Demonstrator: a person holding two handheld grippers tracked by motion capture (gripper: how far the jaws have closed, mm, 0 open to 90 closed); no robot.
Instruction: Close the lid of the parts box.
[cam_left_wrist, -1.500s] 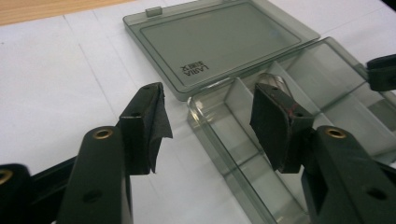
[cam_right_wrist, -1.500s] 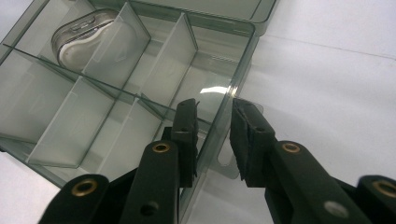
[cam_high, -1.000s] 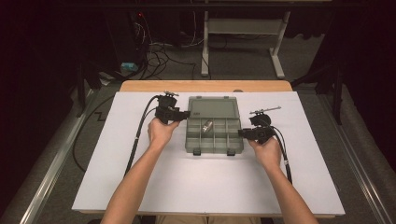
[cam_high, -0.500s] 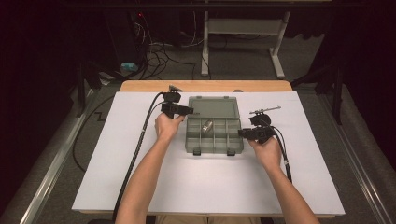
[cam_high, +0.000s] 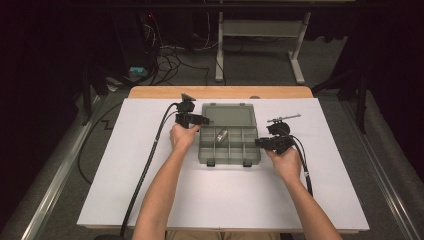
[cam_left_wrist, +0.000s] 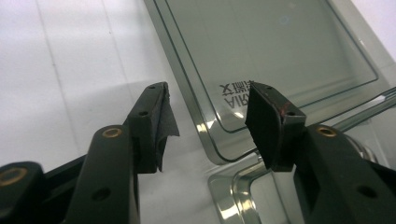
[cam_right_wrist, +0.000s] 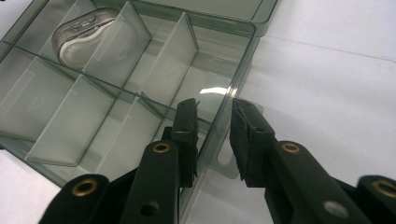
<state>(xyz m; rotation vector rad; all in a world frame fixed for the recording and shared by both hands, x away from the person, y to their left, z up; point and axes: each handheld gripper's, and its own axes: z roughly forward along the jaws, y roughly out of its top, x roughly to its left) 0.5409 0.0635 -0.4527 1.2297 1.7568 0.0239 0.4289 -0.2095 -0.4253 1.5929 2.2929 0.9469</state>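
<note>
Organizer box (cam_high: 229, 134) mid-worktop (cam_high: 150, 200), lid (cam_left_wrist: 261, 51) laid flat behind. Left claw (cam_left_wrist: 208, 121) gapes astride the lid's near-left corner, jaws just closing, not pressing. Right claw (cam_right_wrist: 212, 135) straddles the box's right wall (cam_right_wrist: 233, 93); contact unclear.

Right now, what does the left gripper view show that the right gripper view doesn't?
Left gripper view: the open lid with printed lettering, its edge between the jaws of the left gripper, which have just been closing without pressing it. Right gripper view: divided compartments, a small clear case in one, and the right gripper astride the side wall. Both: the clear box and the white table.
</note>
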